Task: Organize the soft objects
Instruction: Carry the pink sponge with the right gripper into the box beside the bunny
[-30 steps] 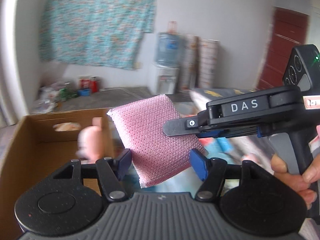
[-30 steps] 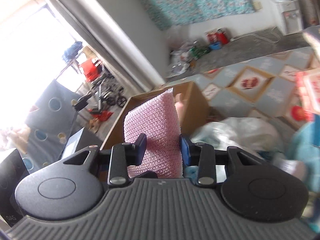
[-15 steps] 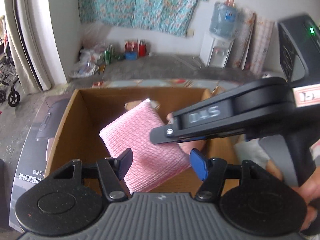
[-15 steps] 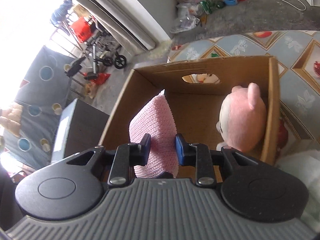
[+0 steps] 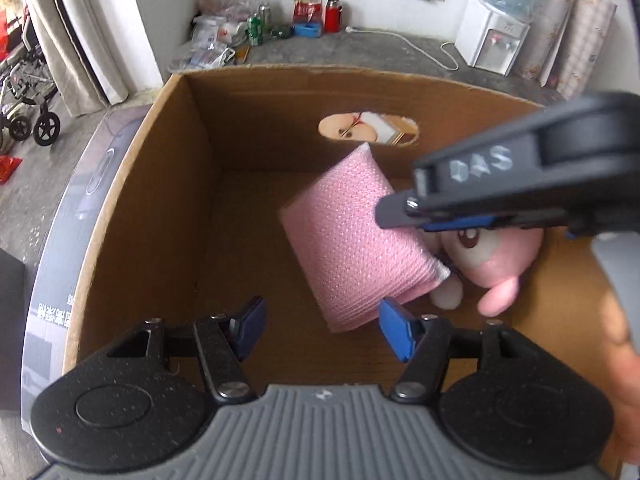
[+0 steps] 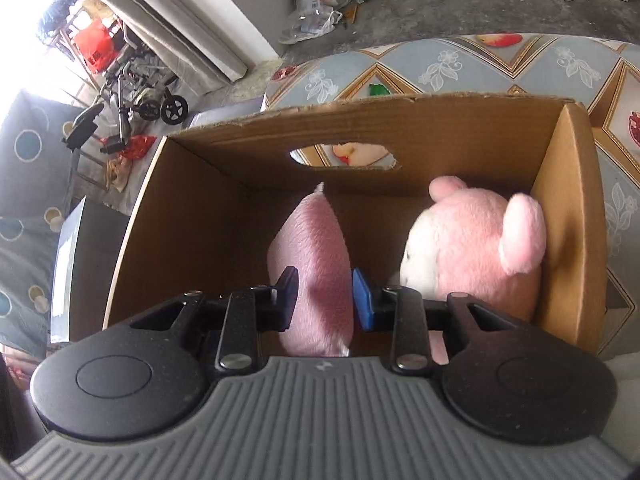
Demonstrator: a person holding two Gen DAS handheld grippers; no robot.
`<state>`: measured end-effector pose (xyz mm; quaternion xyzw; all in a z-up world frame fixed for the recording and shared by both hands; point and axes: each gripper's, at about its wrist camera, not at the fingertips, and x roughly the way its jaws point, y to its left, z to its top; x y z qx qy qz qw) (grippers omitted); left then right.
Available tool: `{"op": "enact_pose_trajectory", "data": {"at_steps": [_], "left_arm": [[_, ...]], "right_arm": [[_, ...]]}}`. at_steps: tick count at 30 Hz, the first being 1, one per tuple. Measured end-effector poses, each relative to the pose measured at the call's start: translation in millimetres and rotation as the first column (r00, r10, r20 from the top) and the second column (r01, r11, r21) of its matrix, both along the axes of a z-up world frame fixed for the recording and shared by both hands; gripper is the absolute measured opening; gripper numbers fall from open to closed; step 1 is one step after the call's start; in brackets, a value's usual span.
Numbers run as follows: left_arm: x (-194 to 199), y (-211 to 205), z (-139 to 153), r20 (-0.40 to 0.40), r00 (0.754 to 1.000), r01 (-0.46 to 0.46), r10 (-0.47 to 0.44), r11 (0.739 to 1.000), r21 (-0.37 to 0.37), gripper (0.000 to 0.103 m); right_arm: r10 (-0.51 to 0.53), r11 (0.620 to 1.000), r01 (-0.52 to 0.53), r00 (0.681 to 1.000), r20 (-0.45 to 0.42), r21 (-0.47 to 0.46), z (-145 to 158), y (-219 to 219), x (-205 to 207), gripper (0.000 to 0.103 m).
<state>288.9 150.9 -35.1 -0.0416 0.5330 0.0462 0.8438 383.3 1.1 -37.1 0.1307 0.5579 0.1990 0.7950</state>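
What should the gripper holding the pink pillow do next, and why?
Probably open and let go. The right gripper holds the pink pillow inside the cardboard box, low beside the pink plush toy, so it has only a short drop.

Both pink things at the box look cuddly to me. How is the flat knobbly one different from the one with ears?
The pink pad is flat, squarish and mesh-textured; the plush toy is rounded and furry, with ears and a white face. The pad is pinched edge-on by the right gripper above the cardboard box floor; the toy sits free against the box's right wall. The left gripper is open, holding neither. Both are pink and soft.
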Motion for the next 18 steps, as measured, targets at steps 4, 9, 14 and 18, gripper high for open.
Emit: {"op": "enact_pose_trajectory", "data": {"at_steps": [4, 9, 14, 18], "left_arm": [[-0.7, 2.1, -4.9, -0.017, 1.000, 0.001, -0.001, 1.000, -0.003, 0.060], [-0.4, -2.4, -8.8, -0.034, 0.999, 0.022, -0.023, 1.000, -0.015, 0.059], [4.7, -7.8, -16.4, -0.070, 0.996, 0.047, -0.047, 0.999, 0.009, 0.057], [13.9, 6.5, -11.6, -0.073, 0.997, -0.009, 0.002, 0.996, -0.087, 0.060]], "right_arm": [[0.012, 1.000, -0.012, 1.000, -0.012, 0.014, 3.5, -8.0, -3.7, 0.029], [0.018, 0.997, -0.019, 1.000, 0.014, 0.072, 20.3, -25.9, -12.6, 0.030], [0.010, 0.990, -0.020, 0.997, 0.075, 0.139, 46.8, -52.2, -24.4, 0.030], [-0.013, 0.981, -0.009, 0.994, 0.109, 0.192, 63.2, -79.9, -36.2, 0.030]]}}
